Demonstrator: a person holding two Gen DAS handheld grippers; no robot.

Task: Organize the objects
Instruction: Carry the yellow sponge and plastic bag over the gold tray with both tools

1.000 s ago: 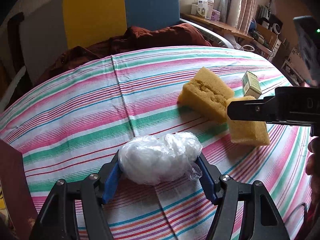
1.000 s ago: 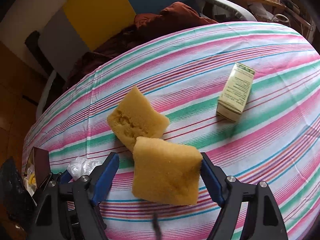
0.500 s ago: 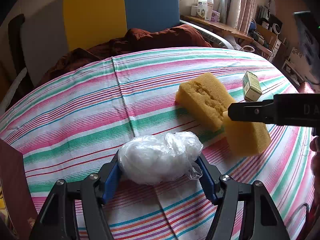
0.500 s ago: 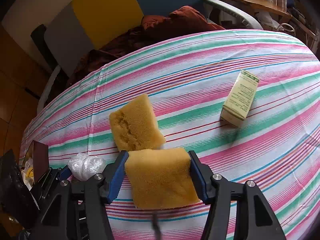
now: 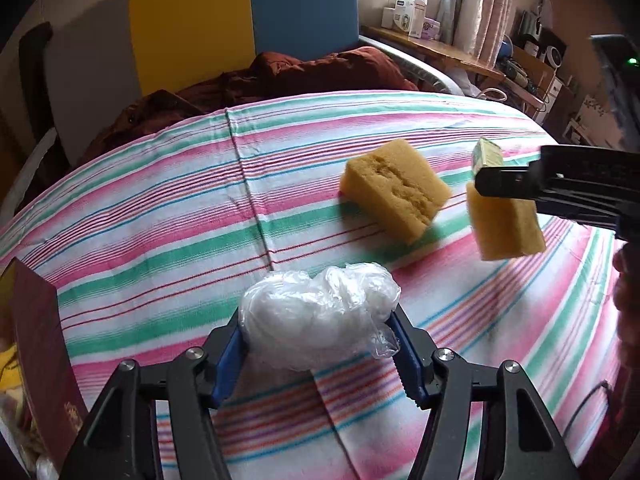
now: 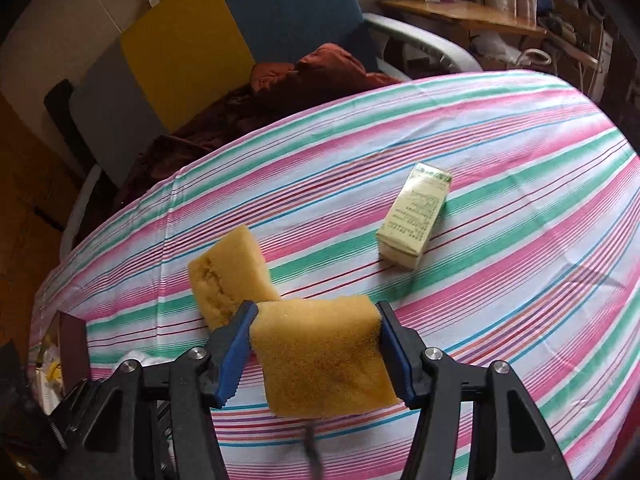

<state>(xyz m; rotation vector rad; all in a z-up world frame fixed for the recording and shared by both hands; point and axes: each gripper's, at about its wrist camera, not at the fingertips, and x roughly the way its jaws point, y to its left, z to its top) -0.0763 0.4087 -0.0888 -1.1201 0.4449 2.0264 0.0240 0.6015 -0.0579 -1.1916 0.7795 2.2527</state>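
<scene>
The left gripper [image 5: 320, 344] is closing on the bag [image 5: 316, 316], low over the counter [image 5: 160, 220]; slick plastic could slip free. A spare sponge [image 5: 394, 190] lies mid-counter. The right gripper [image 6: 314, 340] clenches a lifted sponge [image 6: 320, 354]; its squashed foam could spring out or knock the box [image 6: 414, 218].

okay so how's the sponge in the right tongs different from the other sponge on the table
The held sponge is squeezed between the right tongs and hangs tilted above the cloth; the other sponge lies free on the striped tablecloth. The held sponge shows an even face; the other sponge has a rough groove along its top. Both are yellow foam blocks.
</scene>
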